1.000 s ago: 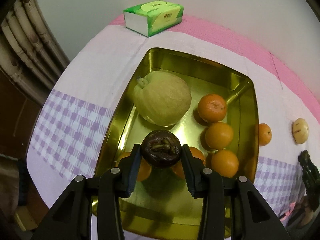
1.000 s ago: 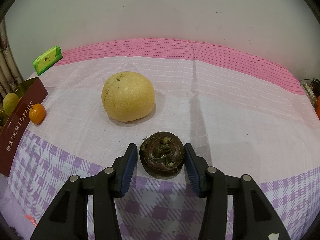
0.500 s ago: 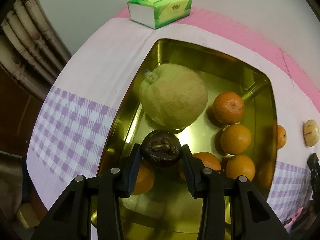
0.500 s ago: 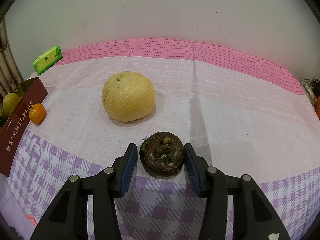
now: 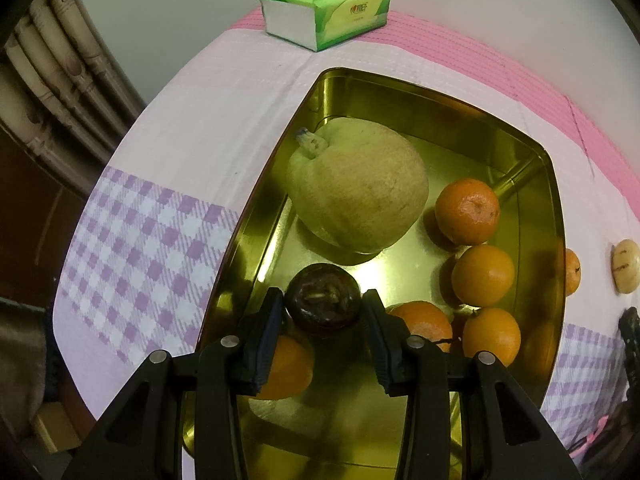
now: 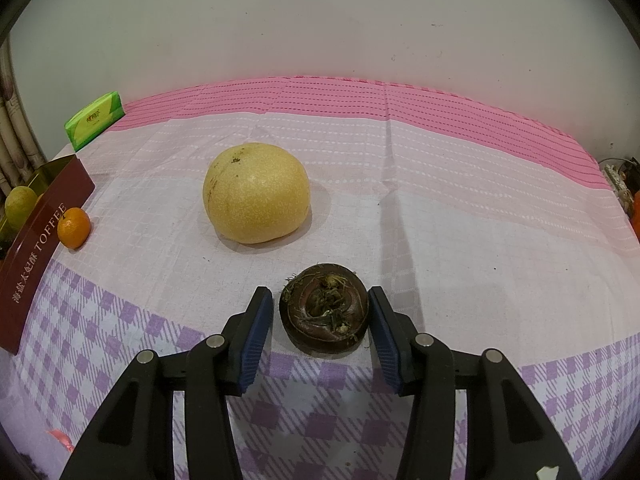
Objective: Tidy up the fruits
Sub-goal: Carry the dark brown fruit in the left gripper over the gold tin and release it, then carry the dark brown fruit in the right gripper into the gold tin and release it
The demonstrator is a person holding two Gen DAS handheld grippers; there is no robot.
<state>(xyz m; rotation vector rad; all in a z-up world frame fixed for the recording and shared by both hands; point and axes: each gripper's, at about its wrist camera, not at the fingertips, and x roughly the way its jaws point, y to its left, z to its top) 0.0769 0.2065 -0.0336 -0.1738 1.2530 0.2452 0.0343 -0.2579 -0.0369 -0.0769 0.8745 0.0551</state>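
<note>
Over the gold tin [image 5: 536, 168], the left gripper [image 5: 323, 312] pinches a dark chestnut [image 5: 323, 300].

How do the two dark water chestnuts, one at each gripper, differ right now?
The left water chestnut is clamped in the left gripper above the gold tin; the right water chestnut sits on the tablecloth, with the right gripper open around it. Both are dark, round and flattened.

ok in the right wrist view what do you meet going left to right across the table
toffee tin → small orange → big yellow pear → dark round fruit between the right gripper fingers
</note>
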